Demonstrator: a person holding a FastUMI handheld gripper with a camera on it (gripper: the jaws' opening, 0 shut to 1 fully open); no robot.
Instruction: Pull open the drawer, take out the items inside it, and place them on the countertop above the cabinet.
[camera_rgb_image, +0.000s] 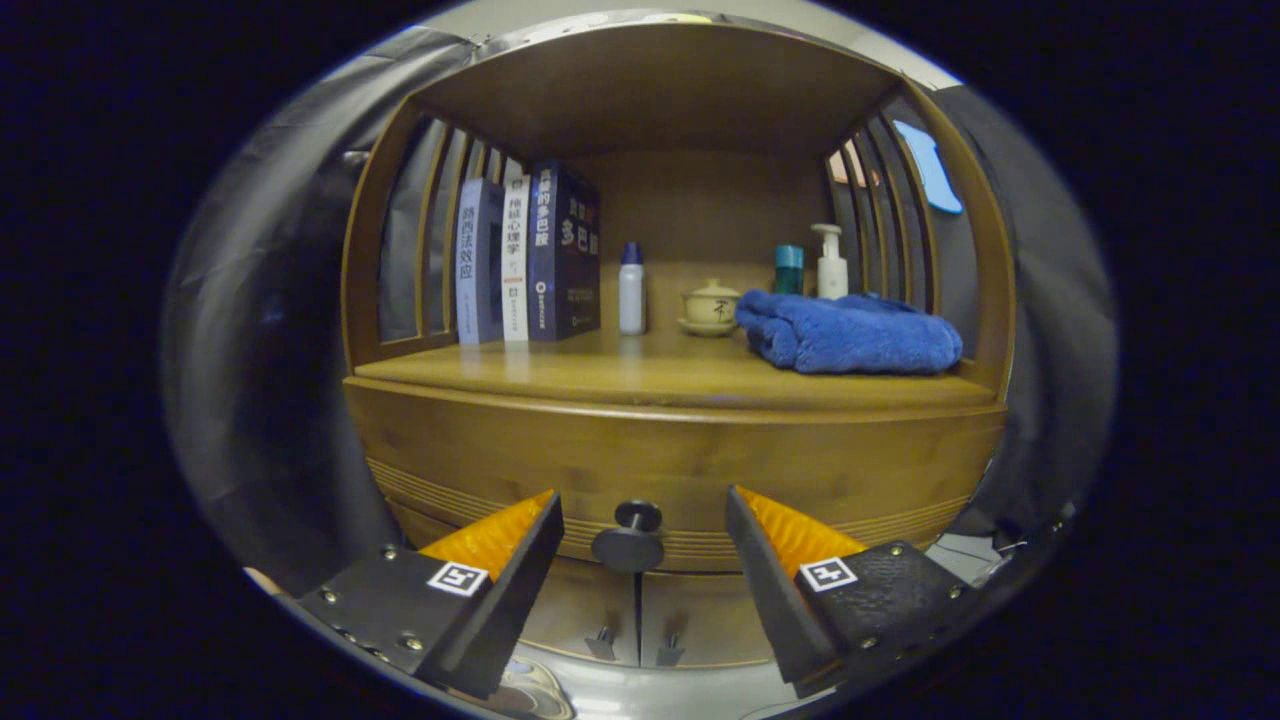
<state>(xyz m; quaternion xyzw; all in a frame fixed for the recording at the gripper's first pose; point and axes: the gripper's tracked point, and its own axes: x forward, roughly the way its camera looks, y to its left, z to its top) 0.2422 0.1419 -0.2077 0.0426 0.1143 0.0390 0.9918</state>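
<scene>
Tool (640, 510) spread wide, gripping nothing, its fingers (520, 540) flanking the drawer (680, 460) knob (632, 535) without touching it. Drawer is shut. On the table (640, 375) above: books (530, 255), bottle (631, 290), teacup (710, 305), blue towel (850, 335).

Glossy wooden cabinet (680, 450), fluffy cloth towel (850, 335), matt knob (630, 545)

The pale book (478, 262) bears 路西法效应 down its spine.
</scene>
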